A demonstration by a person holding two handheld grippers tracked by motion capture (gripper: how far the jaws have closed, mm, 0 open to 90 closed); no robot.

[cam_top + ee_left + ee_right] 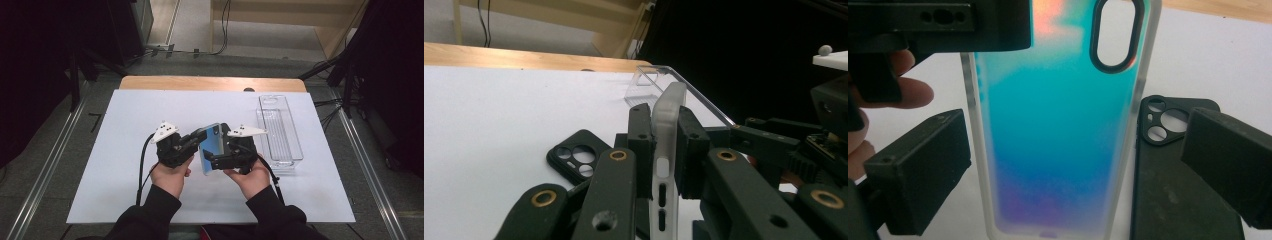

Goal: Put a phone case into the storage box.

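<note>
Two grippers meet: the left gripper (667, 150) clamps the iridescent case (211, 148), the right gripper (1073, 170) apparently parted around it.

The white-covered counter (125, 150) lies bare across its left half and along the near edge, giving open passage there. On the right, a long clear plastic tray (280, 131) blocks the way. At the middle, a black phone case (576, 159) lies flat beneath the raised iridescent blue phone case (212, 147), narrowing the room between both.
</note>
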